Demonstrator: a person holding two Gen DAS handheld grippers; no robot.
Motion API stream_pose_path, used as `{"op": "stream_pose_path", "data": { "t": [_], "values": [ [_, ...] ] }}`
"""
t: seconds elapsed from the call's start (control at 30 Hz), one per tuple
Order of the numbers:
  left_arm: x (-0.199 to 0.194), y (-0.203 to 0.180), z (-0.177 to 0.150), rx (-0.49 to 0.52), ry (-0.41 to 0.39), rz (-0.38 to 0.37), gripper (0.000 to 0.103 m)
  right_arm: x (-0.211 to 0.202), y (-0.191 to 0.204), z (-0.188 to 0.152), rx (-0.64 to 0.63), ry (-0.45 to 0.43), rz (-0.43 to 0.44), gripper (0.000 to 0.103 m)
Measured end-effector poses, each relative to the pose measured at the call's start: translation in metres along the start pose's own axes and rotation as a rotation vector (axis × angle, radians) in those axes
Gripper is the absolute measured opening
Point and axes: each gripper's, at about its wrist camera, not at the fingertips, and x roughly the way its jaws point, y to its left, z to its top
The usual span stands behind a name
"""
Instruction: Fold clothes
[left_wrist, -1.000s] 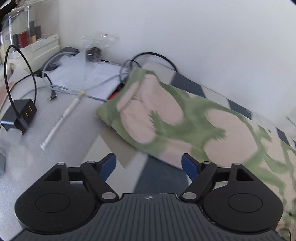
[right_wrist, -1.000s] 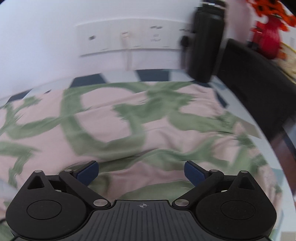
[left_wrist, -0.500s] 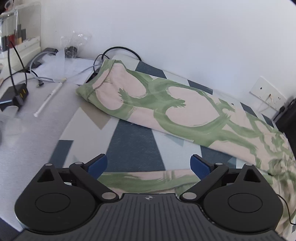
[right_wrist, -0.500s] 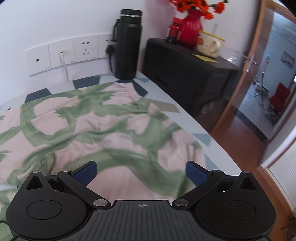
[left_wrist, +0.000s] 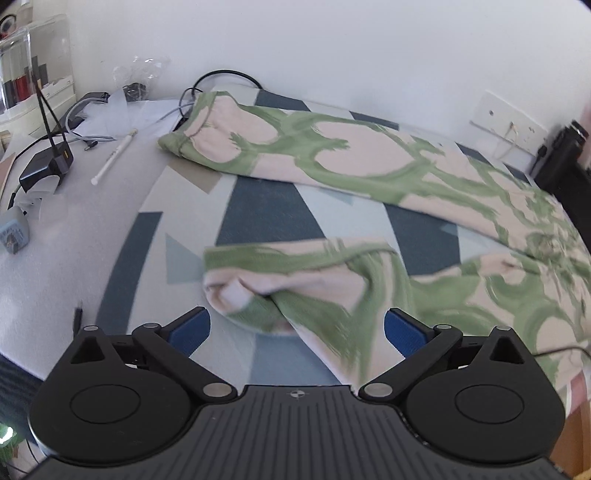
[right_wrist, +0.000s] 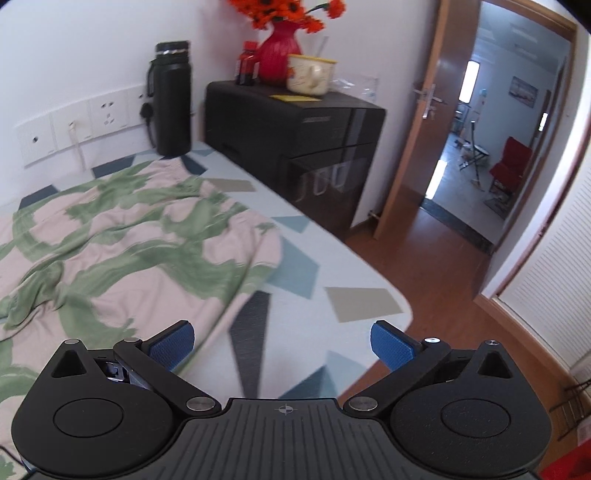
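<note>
A pair of pink trousers with green swirls (left_wrist: 369, 162) lies across the patterned tablecloth (left_wrist: 266, 218). One leg runs along the back toward the wall; the near leg's cuff (left_wrist: 258, 291) lies crumpled just ahead of my left gripper (left_wrist: 295, 328), which is open with nothing between its blue pads. In the right wrist view the trousers' wide end (right_wrist: 122, 243) spreads over the table's left part. My right gripper (right_wrist: 282, 343) is open and hovers over bare cloth near the table's rounded corner, to the right of the fabric's edge.
Cables, a black charger (left_wrist: 44, 166), a white stick (left_wrist: 112, 157) and papers clutter the table's far left. A black flask (right_wrist: 171, 99) stands by wall sockets (right_wrist: 74, 129). A black cabinet (right_wrist: 295, 147) with a red vase adjoins the table; a wooden floor and an open door lie right.
Both grippers have pulled back toward the near table edge. The left view now has the near leg cuff right in front of it; the right view has swung right, off the fabric.
</note>
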Motion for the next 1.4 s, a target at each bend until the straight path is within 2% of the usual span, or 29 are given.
{"op": "stream_pose_path", "data": {
  "t": [0.07,0.2,0.27,0.33,0.5,0.57,0.67,0.8,0.93,1.03,1.2,1.4],
  "values": [
    [-0.007,-0.015,-0.010,0.019,-0.017,0.028,0.103,0.004,-0.016,0.002,0.025,0.000,0.009,0.102],
    [-0.023,-0.041,-0.027,-0.023,-0.059,0.079,0.103,0.011,-0.047,0.009,0.030,-0.007,0.035,0.102],
    [-0.032,-0.055,-0.034,-0.064,-0.075,0.077,0.103,0.013,-0.067,0.012,0.018,-0.025,0.073,0.102],
    [-0.037,-0.069,-0.039,-0.080,-0.073,0.108,0.103,0.016,-0.087,0.014,0.011,-0.042,0.113,0.102],
    [-0.042,-0.101,-0.046,-0.061,-0.039,0.308,0.103,0.035,-0.123,0.006,0.041,-0.014,0.178,0.102],
    [-0.046,-0.107,-0.054,-0.029,-0.064,0.324,0.103,0.041,-0.127,-0.001,0.062,-0.004,0.214,0.102],
    [-0.040,-0.108,-0.055,-0.023,-0.035,0.341,0.103,0.049,-0.123,-0.012,0.084,0.016,0.235,0.102],
    [-0.026,-0.113,-0.053,0.023,-0.037,0.351,0.103,0.055,-0.105,-0.023,0.066,0.021,0.250,0.102],
    [0.001,-0.118,-0.052,0.094,-0.001,0.392,0.103,0.055,-0.081,-0.029,-0.040,-0.034,0.255,0.102],
    [0.014,-0.117,-0.053,0.111,0.008,0.392,0.103,0.061,-0.064,-0.030,-0.082,-0.018,0.238,0.102],
    [0.029,-0.111,-0.055,0.064,0.045,0.365,0.103,0.073,-0.037,-0.033,-0.120,0.028,0.218,0.102],
    [0.033,-0.091,-0.053,-0.092,0.059,0.289,0.103,0.086,-0.008,-0.040,-0.139,0.085,0.216,0.102]
  ]
}}
